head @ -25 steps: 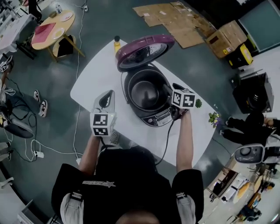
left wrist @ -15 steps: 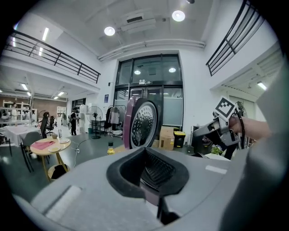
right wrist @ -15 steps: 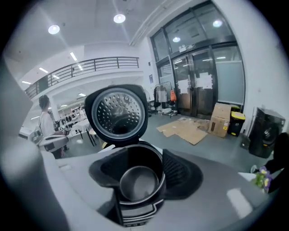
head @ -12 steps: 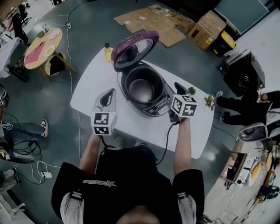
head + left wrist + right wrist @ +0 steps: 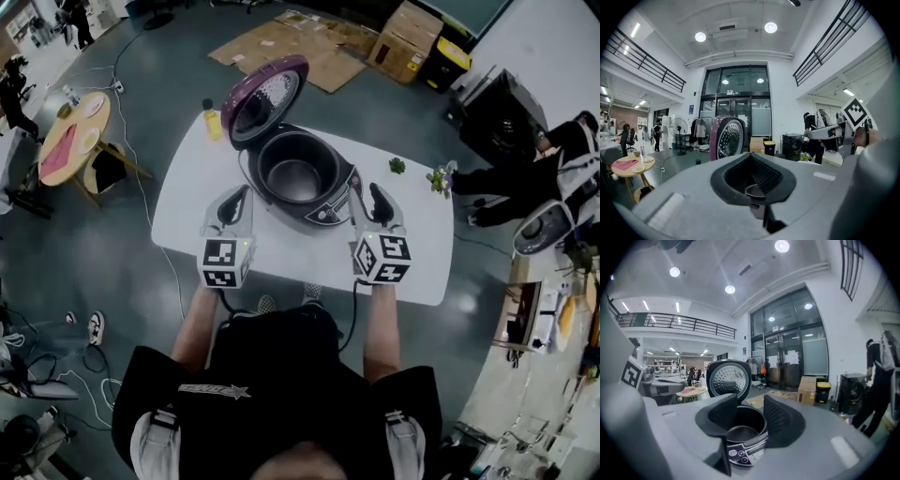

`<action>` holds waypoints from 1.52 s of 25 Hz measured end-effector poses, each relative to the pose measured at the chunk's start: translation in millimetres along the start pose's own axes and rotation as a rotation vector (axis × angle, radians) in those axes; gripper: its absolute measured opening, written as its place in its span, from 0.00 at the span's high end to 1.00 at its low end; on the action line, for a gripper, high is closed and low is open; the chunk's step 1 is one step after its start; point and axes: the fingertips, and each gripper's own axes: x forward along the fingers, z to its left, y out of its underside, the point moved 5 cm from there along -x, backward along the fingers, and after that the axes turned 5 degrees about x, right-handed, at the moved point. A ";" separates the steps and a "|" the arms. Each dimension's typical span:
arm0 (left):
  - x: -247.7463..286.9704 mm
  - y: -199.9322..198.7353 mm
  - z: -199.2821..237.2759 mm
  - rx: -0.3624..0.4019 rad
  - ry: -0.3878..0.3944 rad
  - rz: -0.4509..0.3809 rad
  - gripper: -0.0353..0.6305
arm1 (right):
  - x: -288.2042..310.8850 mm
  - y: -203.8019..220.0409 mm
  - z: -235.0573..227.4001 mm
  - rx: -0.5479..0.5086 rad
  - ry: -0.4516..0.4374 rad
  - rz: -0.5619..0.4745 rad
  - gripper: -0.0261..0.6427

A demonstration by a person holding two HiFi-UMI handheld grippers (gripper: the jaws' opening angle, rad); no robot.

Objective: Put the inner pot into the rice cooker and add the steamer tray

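L claw (image 5: 752, 177) is shut tight, pads together, nothing pinched btwn them. It hangs over the near-left part of the white counter (image 5: 183, 202), just left of the rice cooker (image 5: 330, 211) and apart from it.

R claw (image 5: 751, 418) stands apart. Its jaws have just been closing some, but nothing sits btwn them. Thru the gap I only see the cooker further off. This claw hangs by the cooker's front-right, near the control panel (image 5: 740, 453), and doesn't look to be touching it. Both claws point roughly level, toward the cooker.

Inner pot (image 5: 295, 180) sits down inside the cooker: dark wall, shiny bottom. The purple lid (image 5: 265, 98) is swung up & open at the back, w/ its dotted inner plate facing me.

Also on the counter:
- A yellow bottle (image 5: 212, 119) at the far-left corner, just beside the lid.
- A small green plant (image 5: 397, 166) to the cooker's right.

More greenery (image 5: 438, 178) sits at or just past the counter's right edge; I can't tell which. Flattened cardboard (image 5: 281, 42) lies on the floor beyond.
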 end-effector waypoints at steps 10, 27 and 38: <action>-14.5 2.9 -30.8 0.006 0.120 -0.016 0.93 | -72.9 38.3 27.6 0.028 0.156 -0.066 0.95; 9.2 10.7 -138.6 0.015 0.399 0.012 0.93 | -172.1 77.3 -33.0 0.129 0.436 -0.036 0.95; 29.2 14.2 -256.8 0.011 0.567 0.070 0.93 | -254.9 107.5 -106.6 0.191 0.597 0.010 0.95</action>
